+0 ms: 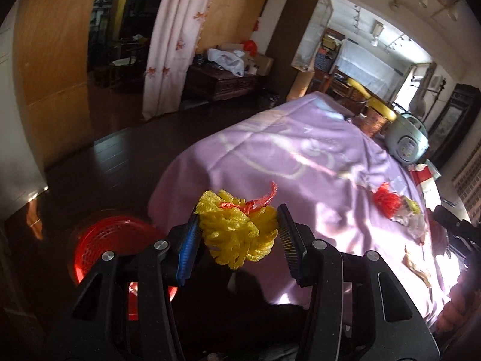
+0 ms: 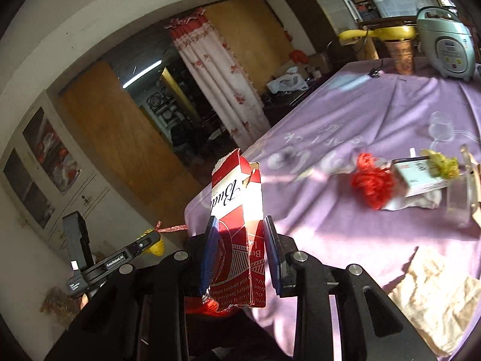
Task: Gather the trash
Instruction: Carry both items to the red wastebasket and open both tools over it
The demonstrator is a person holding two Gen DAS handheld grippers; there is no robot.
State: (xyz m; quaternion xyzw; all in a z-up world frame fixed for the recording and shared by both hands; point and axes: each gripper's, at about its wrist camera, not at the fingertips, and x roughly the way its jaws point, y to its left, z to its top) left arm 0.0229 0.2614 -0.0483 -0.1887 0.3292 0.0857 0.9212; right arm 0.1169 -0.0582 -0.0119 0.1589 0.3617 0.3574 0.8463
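Observation:
My left gripper (image 1: 237,231) is shut on a yellow foam fruit net (image 1: 237,228) with a red strip on top, held in the air past the table's near-left edge. A red mesh bin (image 1: 99,246) stands on the floor below and to the left. My right gripper (image 2: 240,249) is shut on a torn red and white Budweiser carton (image 2: 237,216), held upright over the table's near edge. More trash lies on the purple tablecloth (image 2: 345,114): a red net (image 2: 372,183), a small white box (image 2: 418,174), a yellow-green net (image 2: 442,165), a clear plastic cup (image 2: 463,198) on its side and crumpled beige paper (image 2: 436,294).
A pale rice cooker (image 2: 445,45) and a brown cup (image 2: 402,54) stand at the table's far end. A clear glass (image 2: 442,124) stands on the cloth. The left gripper's body (image 2: 114,261) shows at the left of the right wrist view. Dark floor (image 1: 105,156), a curtain and wooden doors lie beyond.

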